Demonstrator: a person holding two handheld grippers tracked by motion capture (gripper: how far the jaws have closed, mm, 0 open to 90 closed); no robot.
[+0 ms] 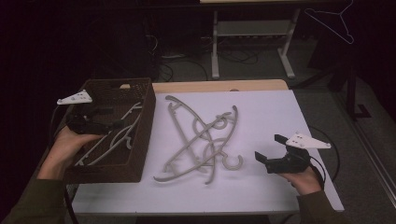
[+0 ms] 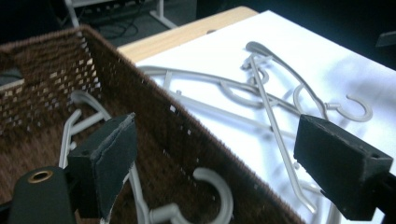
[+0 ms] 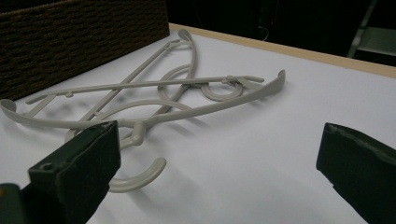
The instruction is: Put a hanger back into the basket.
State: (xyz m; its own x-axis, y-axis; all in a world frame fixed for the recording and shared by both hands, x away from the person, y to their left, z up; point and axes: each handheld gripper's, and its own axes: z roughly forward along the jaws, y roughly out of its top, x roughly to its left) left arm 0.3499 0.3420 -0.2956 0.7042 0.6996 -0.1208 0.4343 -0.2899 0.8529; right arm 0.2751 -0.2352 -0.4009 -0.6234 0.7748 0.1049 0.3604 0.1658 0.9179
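Right gripper (image 3: 219,172) fingers (image 3: 77,172) gape just beside hangers (image 3: 154,100).

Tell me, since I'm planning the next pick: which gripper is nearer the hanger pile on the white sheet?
Right. The right gripper sits just beside the hanger pile; the left gripper hangs over the basket.

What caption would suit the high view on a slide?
Open left gripper over basket of hangers; open right gripper beside a hanger pile.
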